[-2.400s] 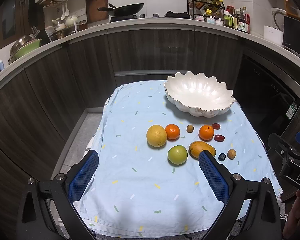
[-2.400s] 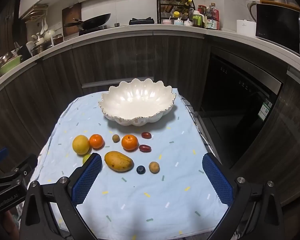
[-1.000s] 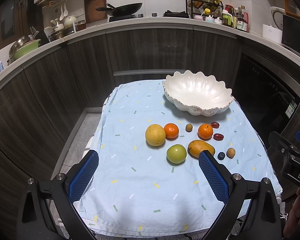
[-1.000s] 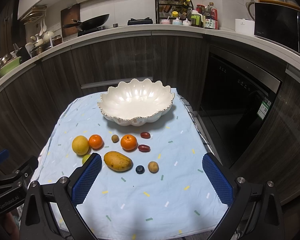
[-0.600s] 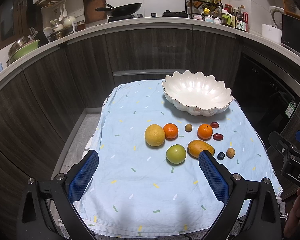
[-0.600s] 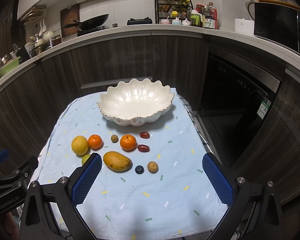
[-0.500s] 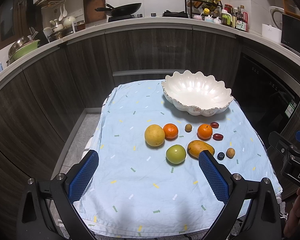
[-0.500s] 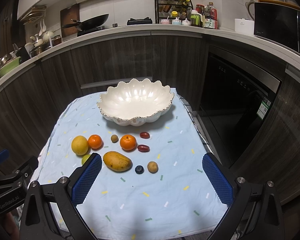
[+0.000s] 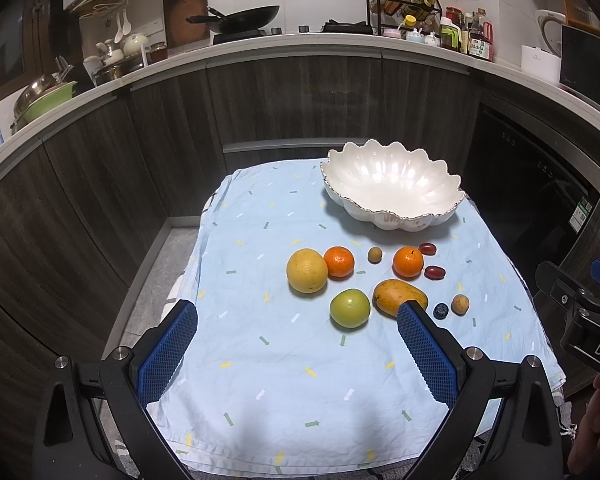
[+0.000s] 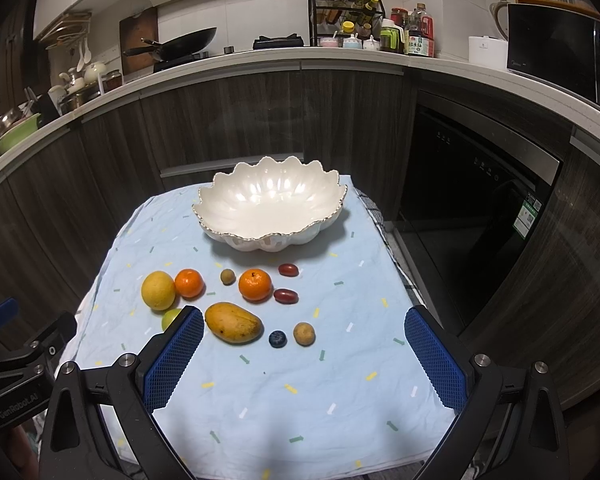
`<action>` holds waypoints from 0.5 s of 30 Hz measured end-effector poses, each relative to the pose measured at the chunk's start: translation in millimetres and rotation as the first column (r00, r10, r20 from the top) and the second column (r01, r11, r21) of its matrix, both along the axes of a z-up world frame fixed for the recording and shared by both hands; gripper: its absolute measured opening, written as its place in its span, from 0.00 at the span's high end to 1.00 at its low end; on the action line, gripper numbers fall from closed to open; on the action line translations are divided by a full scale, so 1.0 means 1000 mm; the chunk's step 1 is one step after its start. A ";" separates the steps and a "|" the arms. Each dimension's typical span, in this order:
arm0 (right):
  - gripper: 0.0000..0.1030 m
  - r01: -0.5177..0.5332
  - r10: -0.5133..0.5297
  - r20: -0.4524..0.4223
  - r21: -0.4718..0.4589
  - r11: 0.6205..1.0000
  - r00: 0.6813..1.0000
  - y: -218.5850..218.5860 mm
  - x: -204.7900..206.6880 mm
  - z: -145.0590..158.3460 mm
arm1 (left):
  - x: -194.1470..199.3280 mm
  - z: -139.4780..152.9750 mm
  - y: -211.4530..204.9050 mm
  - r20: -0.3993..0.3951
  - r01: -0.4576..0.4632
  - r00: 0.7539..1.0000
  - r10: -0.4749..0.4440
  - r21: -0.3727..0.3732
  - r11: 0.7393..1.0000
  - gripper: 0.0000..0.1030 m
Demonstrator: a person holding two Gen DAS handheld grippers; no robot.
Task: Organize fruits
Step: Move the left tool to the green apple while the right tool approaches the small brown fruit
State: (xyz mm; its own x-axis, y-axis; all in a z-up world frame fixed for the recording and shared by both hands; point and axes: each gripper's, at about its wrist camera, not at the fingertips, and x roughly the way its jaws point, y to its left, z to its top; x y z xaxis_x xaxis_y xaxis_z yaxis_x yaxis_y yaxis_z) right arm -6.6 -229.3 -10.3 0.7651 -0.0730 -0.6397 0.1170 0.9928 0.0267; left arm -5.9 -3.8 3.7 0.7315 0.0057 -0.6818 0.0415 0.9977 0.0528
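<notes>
Barely anything has shifted, both the left gripper (image 9: 296, 334) and right gripper (image 10: 303, 342) hanging spread wide and empty, though round fruit like the green apple (image 9: 349, 308) may roll off the cloth (image 9: 260, 360) if nudged.

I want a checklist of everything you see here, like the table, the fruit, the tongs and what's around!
Surface: table under a light blue cloth, wrinkled, with small coloured marks.
Job's things: white scalloped bowl empty; grapefruit, two oranges, green apple, mango, blueberry, two red grape tomatoes, two small brown fruits, all on the cloth.
Clutter: nothing seen.
Tongs: left tongs open, empty; right tongs open, empty.
Cables: nothing seen.
Surroundings: dark cabinets, counter with wok and bottle rack.
</notes>
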 end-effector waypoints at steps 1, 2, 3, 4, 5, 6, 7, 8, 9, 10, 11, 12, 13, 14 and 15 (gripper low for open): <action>0.01 0.000 0.000 -0.001 -0.002 1.000 1.000 -0.001 0.001 0.000 | 0.000 0.000 -0.002 0.000 0.001 1.000 -0.001 0.003 1.000 0.01; 0.01 0.001 -0.001 -0.003 -0.003 1.000 1.000 -0.001 0.004 0.000 | 0.000 -0.001 -0.002 -0.001 0.003 1.000 -0.003 0.005 1.000 0.01; 0.01 0.002 -0.002 -0.005 -0.005 1.000 1.000 -0.001 0.004 -0.001 | 0.001 -0.001 -0.004 -0.002 0.007 1.000 -0.007 0.005 1.000 0.01; 0.01 0.005 -0.005 -0.010 -0.006 1.000 1.000 -0.005 0.006 -0.005 | 0.002 -0.002 -0.005 -0.005 0.011 1.000 -0.010 0.007 1.000 0.01; 0.01 0.007 -0.007 -0.013 -0.006 1.000 1.000 -0.008 0.008 -0.008 | 0.003 -0.003 -0.006 -0.007 0.012 1.000 -0.012 0.011 1.000 0.01; 0.01 0.009 -0.009 -0.018 -0.008 1.000 1.000 -0.009 0.010 -0.010 | 0.004 -0.005 -0.008 -0.009 0.017 1.000 -0.017 0.015 1.000 0.01; 0.01 0.010 -0.011 -0.021 -0.010 1.000 1.000 -0.009 0.011 -0.011 | 0.006 -0.006 -0.010 -0.012 0.022 1.000 -0.022 0.019 1.000 0.01; 0.01 0.013 -0.013 -0.025 -0.011 1.000 1.000 -0.010 0.013 -0.013 | 0.008 -0.008 -0.011 -0.016 0.028 0.999 -0.028 0.021 0.999 0.01; 0.01 0.014 -0.014 -0.029 -0.011 1.000 0.999 -0.010 0.014 -0.014 | 0.012 -0.010 -0.012 -0.020 0.033 0.999 -0.032 0.024 0.999 0.01; 0.01 0.015 -0.016 -0.032 -0.011 1.000 0.999 -0.011 0.015 -0.016 | 0.014 -0.011 -0.013 -0.024 0.037 0.999 -0.037 0.026 0.999 0.01; 0.01 0.017 -0.017 -0.037 -0.011 1.000 0.999 -0.012 0.017 -0.018 | 0.016 -0.013 -0.015 -0.027 0.042 0.999 -0.041 0.029 0.999 0.01; 0.01 0.017 -0.018 -0.041 -0.011 1.000 0.999 -0.013 0.019 -0.020 | 0.018 -0.015 -0.016 -0.030 0.046 0.999 -0.045 0.033 0.998 0.01; 0.01 0.017 -0.018 -0.045 -0.011 1.000 0.999 -0.013 0.021 -0.022 | 0.020 -0.017 -0.017 -0.034 0.051 0.998 -0.050 0.036 0.998 0.01; 0.01 0.018 -0.019 -0.050 -0.013 1.000 0.999 -0.014 0.023 -0.024 | 0.022 -0.019 -0.018 -0.041 0.055 0.998 -0.054 0.037 0.998 0.01; 0.01 0.019 -0.020 -0.054 -0.014 1.000 0.998 -0.015 0.025 -0.026 | 0.024 -0.021 -0.019 -0.045 0.058 0.997 -0.056 0.037 0.998 0.01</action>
State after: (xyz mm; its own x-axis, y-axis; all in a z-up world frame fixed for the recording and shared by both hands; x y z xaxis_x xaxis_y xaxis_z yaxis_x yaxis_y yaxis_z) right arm 18.5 -244.0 -35.9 0.7275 -0.0967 -0.6793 0.1373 0.9905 0.0061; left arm 18.0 -23.0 -17.0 0.7007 -0.0083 -0.7134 0.1014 0.9909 0.0880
